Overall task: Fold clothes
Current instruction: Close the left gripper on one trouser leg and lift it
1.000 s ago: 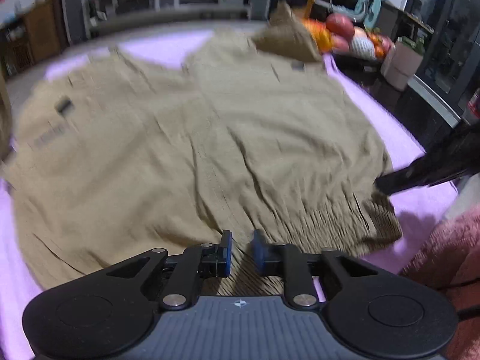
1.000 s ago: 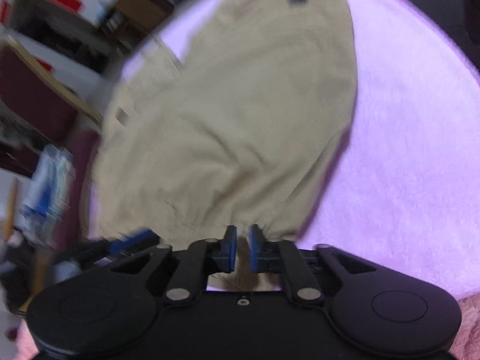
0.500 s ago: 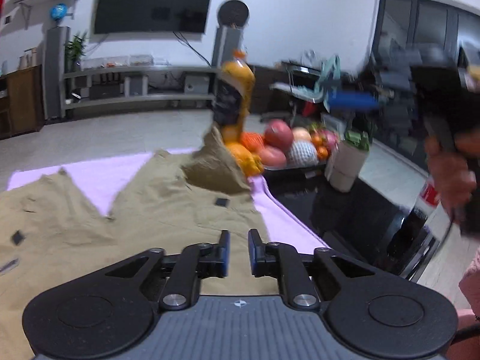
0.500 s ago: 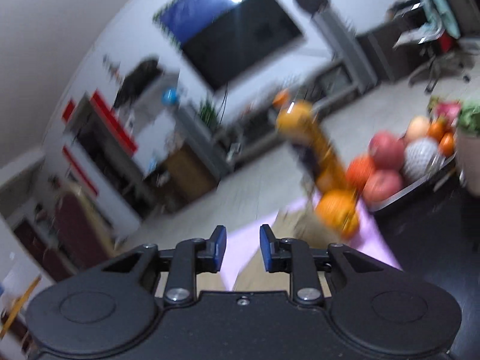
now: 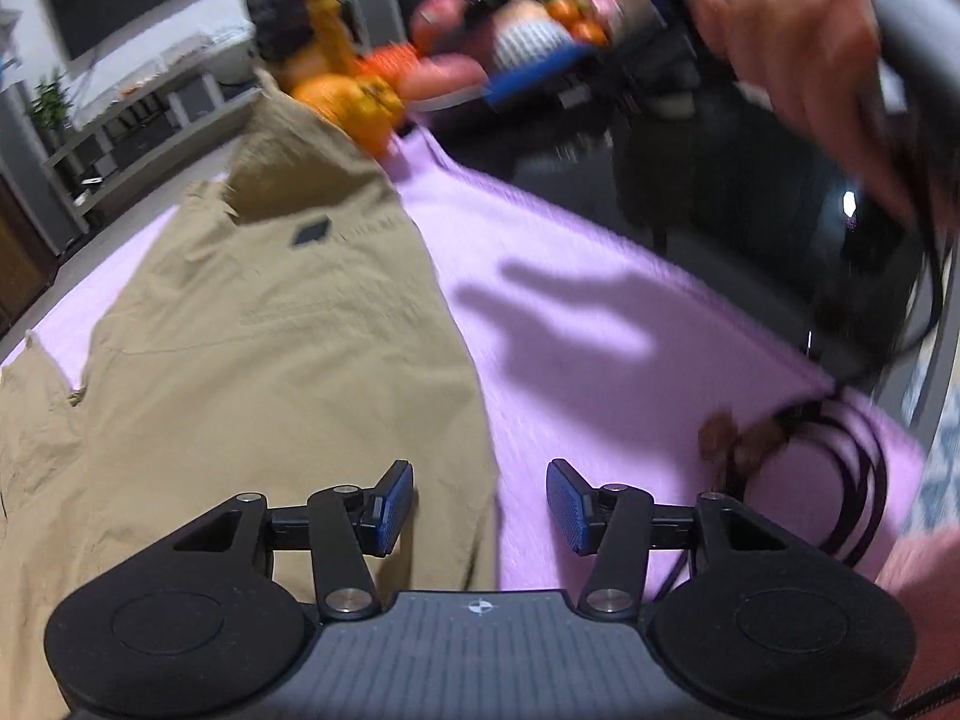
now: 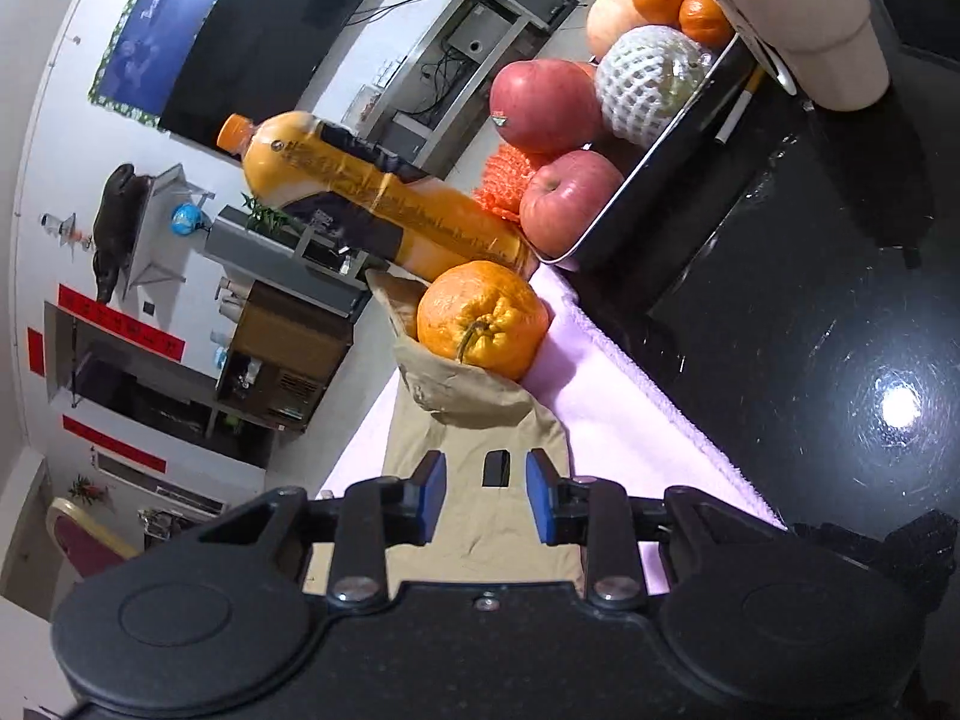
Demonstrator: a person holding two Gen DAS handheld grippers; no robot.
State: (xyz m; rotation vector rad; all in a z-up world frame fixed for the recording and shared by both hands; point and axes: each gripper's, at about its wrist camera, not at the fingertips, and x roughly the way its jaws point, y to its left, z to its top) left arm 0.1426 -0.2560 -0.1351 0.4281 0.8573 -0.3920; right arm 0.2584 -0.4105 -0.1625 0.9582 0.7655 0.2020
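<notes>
Left wrist view: left claw [image 5: 480, 507] spread, nothing between its blue pads; its jaws have just been opening. It hangs over the right edge of the tan cotton trousers [image 5: 252, 372], which lie flat on the lilac towel-covered surface [image 5: 600, 324].
Right wrist view: right claw [image 6: 486, 498] partly spread and empty, its jaws having just been opening a little, poised above the trouser leg end [image 6: 480, 420] with the small black label [image 6: 496, 468] between the pads.
Obstacle: wrinkled orange citrus fruit [image 6: 483, 318] sits at 12 o'clock on the leg cuff; tall orange juice bottle [image 6: 372, 198] at 11 o'clock, metal tray of red apples [image 6: 630, 240] at 1 o'clock.
Advice: free the cuff from under the fruit first, I judge; then pinch both fabric layers near the edge so the fold carries evenly.
Risk: black coiled cable [image 5: 852, 480] at 3 o'clock could snag.
</notes>
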